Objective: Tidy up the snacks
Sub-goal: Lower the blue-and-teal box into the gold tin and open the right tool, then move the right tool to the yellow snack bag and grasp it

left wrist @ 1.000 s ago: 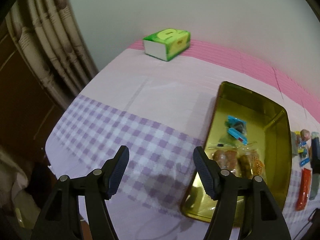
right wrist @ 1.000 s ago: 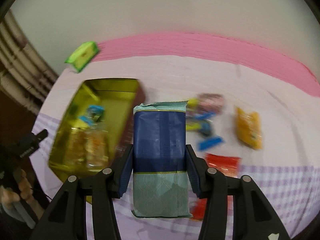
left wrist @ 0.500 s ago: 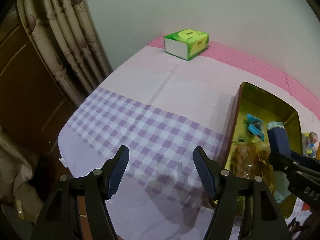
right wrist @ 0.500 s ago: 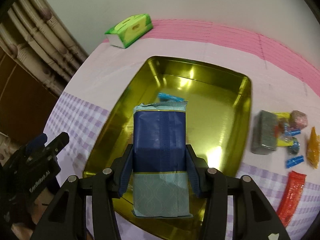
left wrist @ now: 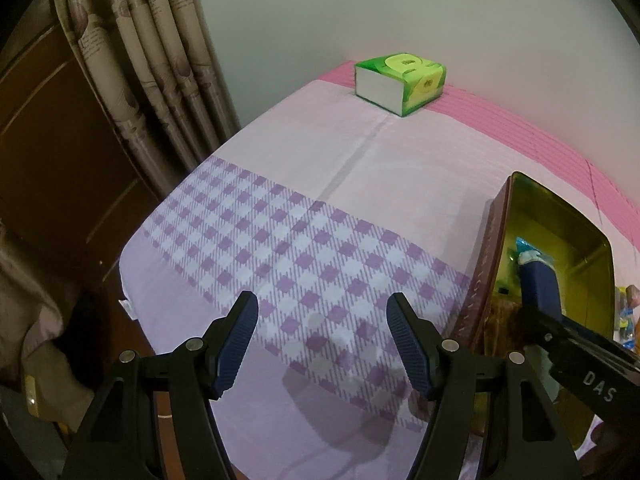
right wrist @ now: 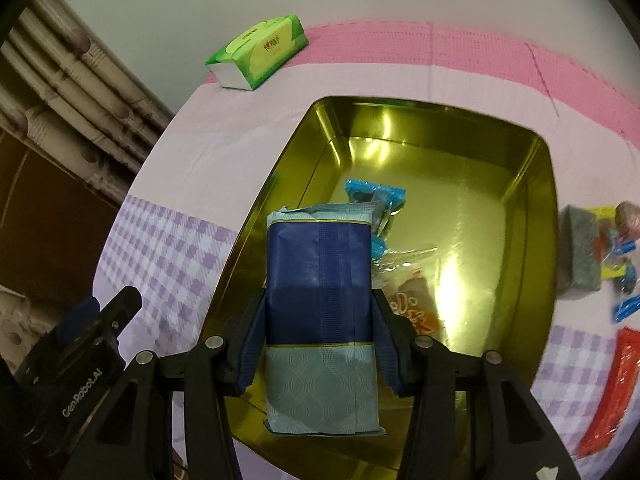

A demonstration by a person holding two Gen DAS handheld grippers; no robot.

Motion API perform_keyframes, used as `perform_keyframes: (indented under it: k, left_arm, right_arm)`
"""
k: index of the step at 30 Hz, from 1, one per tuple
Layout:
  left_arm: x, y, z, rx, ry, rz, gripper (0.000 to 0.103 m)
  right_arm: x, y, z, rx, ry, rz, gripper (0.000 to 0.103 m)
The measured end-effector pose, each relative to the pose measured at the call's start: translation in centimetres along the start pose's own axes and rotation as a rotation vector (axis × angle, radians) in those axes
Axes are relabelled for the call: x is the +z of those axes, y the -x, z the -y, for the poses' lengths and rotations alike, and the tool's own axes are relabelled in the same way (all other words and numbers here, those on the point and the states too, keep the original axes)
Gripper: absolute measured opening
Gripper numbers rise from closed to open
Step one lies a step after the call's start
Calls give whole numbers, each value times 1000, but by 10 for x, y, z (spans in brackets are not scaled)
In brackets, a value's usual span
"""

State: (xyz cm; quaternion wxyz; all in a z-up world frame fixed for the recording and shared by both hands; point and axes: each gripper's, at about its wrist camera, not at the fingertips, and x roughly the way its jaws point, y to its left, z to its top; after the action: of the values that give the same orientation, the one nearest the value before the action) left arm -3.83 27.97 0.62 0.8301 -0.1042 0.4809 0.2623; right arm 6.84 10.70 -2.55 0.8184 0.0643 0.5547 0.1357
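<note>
Tablecloth: pale pink with a band of purple checks and a brighter pink strip along the wall side; it covers the whole surface in both views
Gold tin: a shiny rectangular tray, open on top, filling the middle of the right wrist view; in the left wrist view it sits at 3 o'clock, with its dark red outer wall facing the camera
Tissue pack: green and white, at 12 o'clock in the left wrist view and at 11 o'clock in the right wrist view, on the bright pink strip, well apart from the tin
Blue snack packet: dark blue above, pale patterned teal below; it stands lengthwise between the pads and is over the near left part of the tin
Right gripper: clamped on the blue snack packet, both pads pressing its sides
Left gripper: jaws apart with nothing between them, over the checked cloth, just beside the tin's left wall
Snacks in the tin: a light blue wrapped sweet near the middle, and a clear bag with orange print at 4 o'clock of the packet
Snacks outside the tin: a grey block, small blue and yellow sweets and a red packet, all at 3 to 4 o'clock on the cloth
</note>
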Motion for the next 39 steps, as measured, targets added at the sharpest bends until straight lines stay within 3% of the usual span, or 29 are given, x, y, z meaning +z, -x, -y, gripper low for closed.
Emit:
perform_keyframes:
  k: [18,25,33,39]
  left_arm:
    - [-3,-1,4,-4,-11,-6,67]
    - [-3,-1,4,-3,-12,-4,67]
    - [-3,2,7,-15,-37,0,67]
    - [-4,3,13,-32,-49,-9,68]
  right_arm:
    - [-10,0,-3,33,35,-21,49]
    - [-17,30,4,-4,95,45,52]
    - [-23,71,58,-72,83,118,53]
    - [-26,101,149,-214,-19,152,56]
